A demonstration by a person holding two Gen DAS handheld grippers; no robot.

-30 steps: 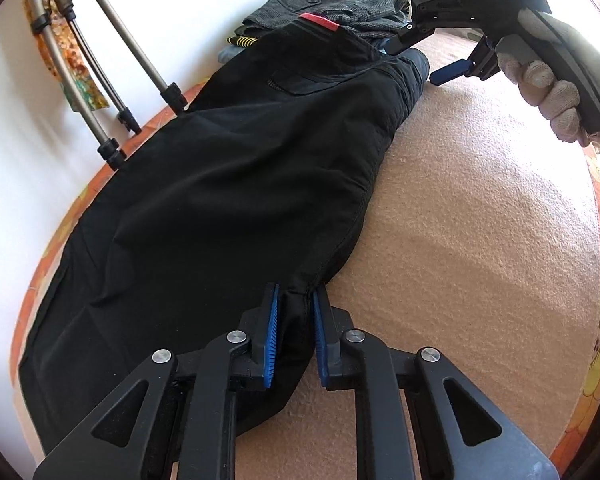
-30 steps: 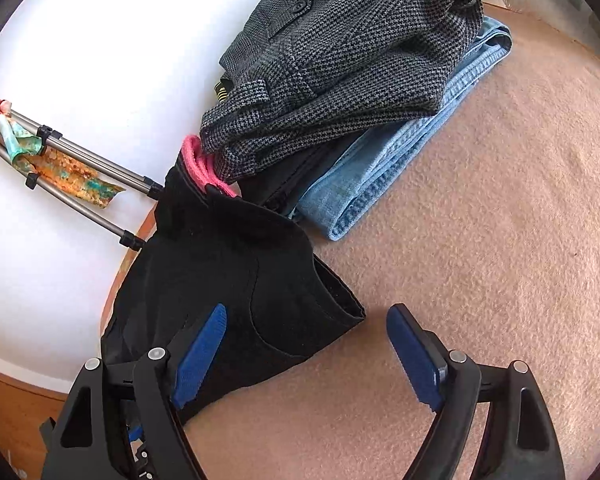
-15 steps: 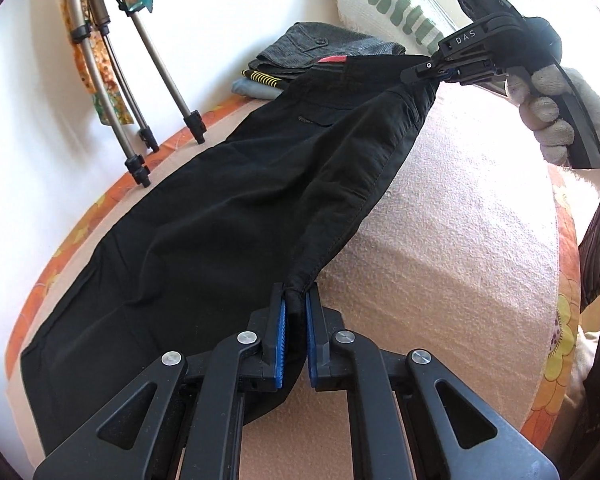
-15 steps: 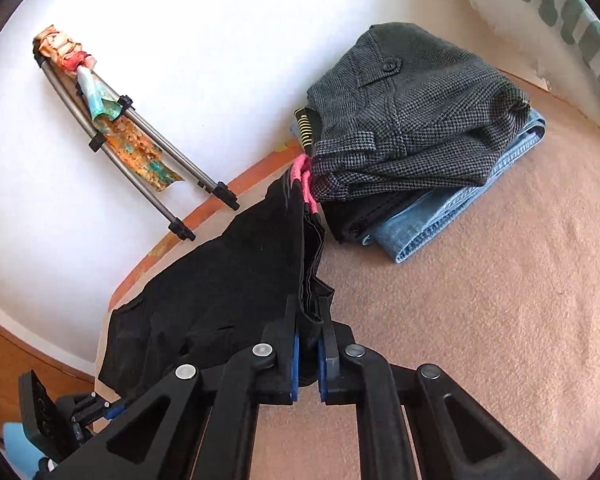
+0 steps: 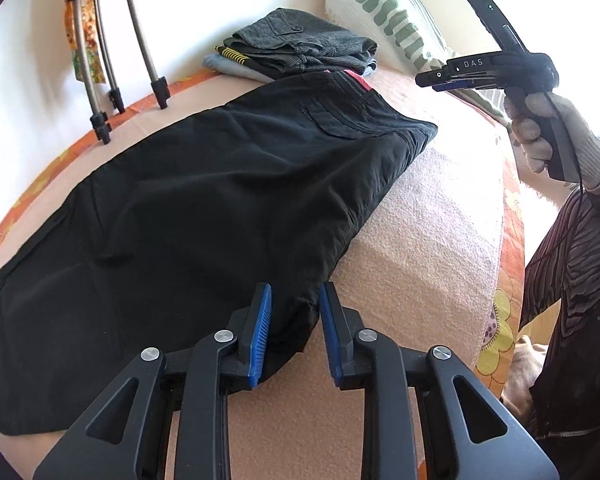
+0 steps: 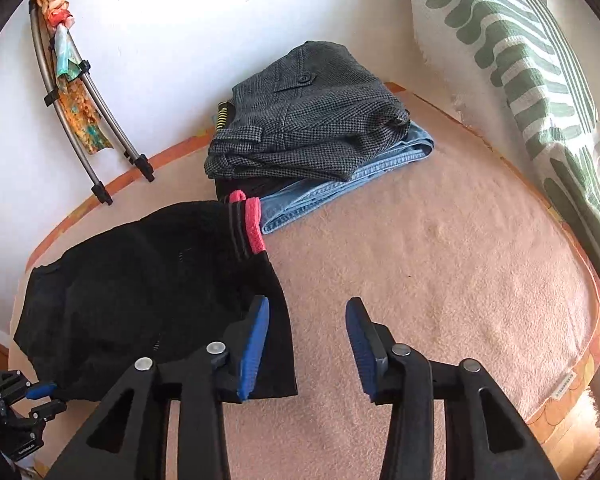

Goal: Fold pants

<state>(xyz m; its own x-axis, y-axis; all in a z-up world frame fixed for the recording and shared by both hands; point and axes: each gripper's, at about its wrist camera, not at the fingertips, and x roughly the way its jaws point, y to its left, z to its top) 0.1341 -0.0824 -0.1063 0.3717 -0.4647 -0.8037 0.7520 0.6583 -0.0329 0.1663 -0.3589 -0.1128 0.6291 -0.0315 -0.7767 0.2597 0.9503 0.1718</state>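
Observation:
Black pants with a red waistband lining lie flat on the pink blanket, legs doubled lengthwise, waist at the far end. My left gripper is open, its jaws either side of the pants' crotch edge, not pinching it. My right gripper is open and lifted above the blanket, just right of the waist corner; it also shows in the left wrist view, raised clear of the pants. The red lining shows in the right wrist view.
A stack of folded clothes, grey houndstooth trousers on blue jeans, sits beyond the waist. A green-patterned pillow leans at the right. Tripod legs stand against the white wall at the bed's far edge.
Both grippers were shut on the pants and held the edge lifted; now both have opened and the pants lie flat. The right gripper has risen away from the waist.

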